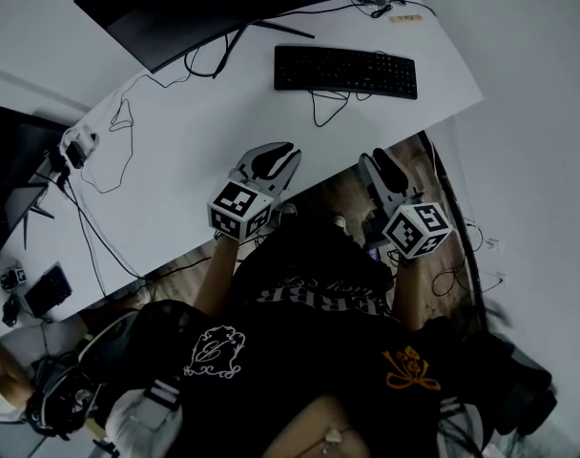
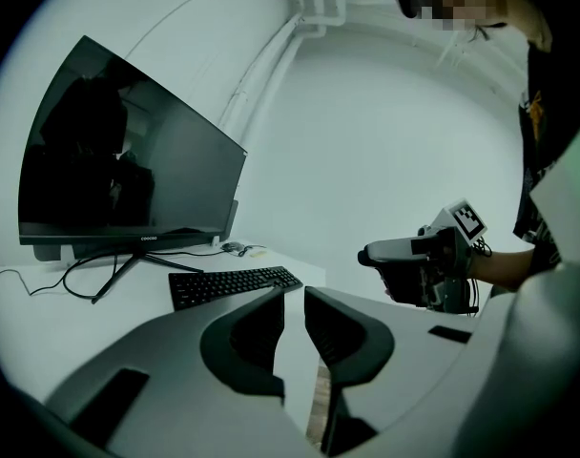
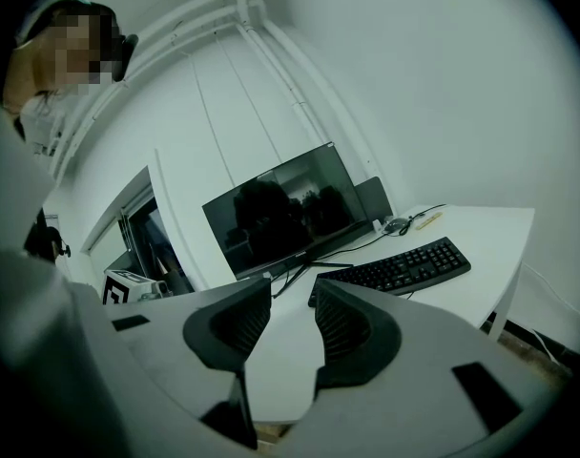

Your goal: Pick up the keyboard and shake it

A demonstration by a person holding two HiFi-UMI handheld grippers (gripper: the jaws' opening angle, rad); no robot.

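Head view: black keyboard (image 1: 345,71) lies flat at the far side of the white desk (image 1: 195,151), just in front of the monitor (image 1: 204,8) and well apart from both grippers. Your left gripper (image 1: 282,151) is near the desk's front edge, jaws nearly together w/ nothing between. Your right gripper (image 1: 376,158) is just off that edge, jaws released, also empty. Risks: the keyboard's cable (image 1: 316,113) loops loose & could snag or tug during the lift or shake. The left gap looks too narrow to take the keyboard's edge.
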